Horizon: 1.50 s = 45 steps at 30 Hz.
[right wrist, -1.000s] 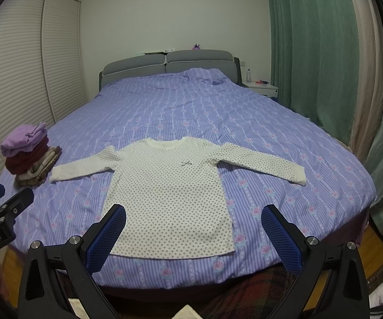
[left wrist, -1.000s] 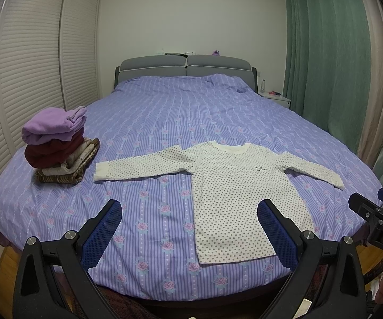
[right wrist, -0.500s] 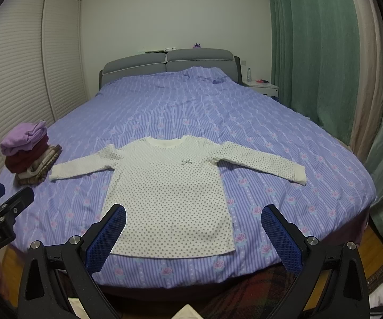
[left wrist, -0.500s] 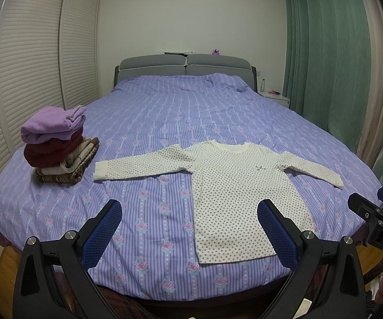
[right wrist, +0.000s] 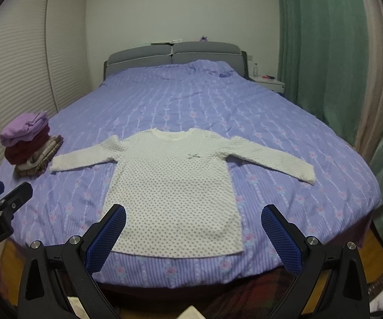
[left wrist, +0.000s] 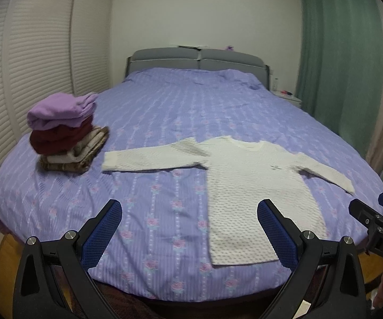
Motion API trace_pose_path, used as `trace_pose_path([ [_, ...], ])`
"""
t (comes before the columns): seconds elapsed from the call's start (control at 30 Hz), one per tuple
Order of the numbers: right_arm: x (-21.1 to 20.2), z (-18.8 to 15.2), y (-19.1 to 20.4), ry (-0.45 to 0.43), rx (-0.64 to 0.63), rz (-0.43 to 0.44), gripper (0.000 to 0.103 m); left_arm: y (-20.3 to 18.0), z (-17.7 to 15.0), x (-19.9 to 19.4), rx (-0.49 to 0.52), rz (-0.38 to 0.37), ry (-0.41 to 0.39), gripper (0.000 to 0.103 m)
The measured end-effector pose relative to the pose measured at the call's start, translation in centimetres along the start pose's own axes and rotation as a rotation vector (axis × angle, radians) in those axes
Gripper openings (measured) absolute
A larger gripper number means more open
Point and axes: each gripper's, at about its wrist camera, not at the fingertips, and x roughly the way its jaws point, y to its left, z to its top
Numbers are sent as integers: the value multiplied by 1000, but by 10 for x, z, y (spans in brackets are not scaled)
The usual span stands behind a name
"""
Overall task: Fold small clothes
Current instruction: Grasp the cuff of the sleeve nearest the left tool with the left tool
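A small white long-sleeved top with grey dots [right wrist: 175, 186] lies flat and face up on the purple striped bedspread [right wrist: 191, 106], sleeves spread to both sides, hem toward me. It also shows in the left wrist view [left wrist: 255, 186]. My left gripper [left wrist: 188, 212] is open and empty, above the bed's near edge, left of the top's body. My right gripper [right wrist: 194, 218] is open and empty, just short of the hem. Each gripper shows at the edge of the other's view.
A stack of folded clothes [left wrist: 63, 135], purple on dark red on brown and cream, sits on the bed's left side, also in the right wrist view [right wrist: 29, 146]. Louvred wardrobe doors [left wrist: 31, 66] stand at left, green curtains [right wrist: 324, 53] at right, a grey headboard [right wrist: 172, 53] at the back.
Both grippers have moved forward toward the bed, so the top and the stack look nearer and slightly blurred. The top lies as before. Both grippers stay open.
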Motion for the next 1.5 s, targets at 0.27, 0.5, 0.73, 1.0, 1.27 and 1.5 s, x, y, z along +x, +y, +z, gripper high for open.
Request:
trace_pose_path([
  [0.27,53,25,60,-11,-128,112,102,56,19,35,-73,125,-7,103],
  [0.5,114,61,125,4,-166,239,102,108,46,81,-121,144,20,96],
  [0.73,168,87,198,24,-209,282,102,150,55,151,-198,46,112,71],
  [1.0,230,84,246,127,-249,265,102,195,37,223,-377,-32,232,42],
  [1.27,260,78,264,171,-244,248,102,224,19,263,-587,-94,275,42],
  [1.5,273,72,272,207,-244,248,102,230,9,286,-683,-111,272,42],
])
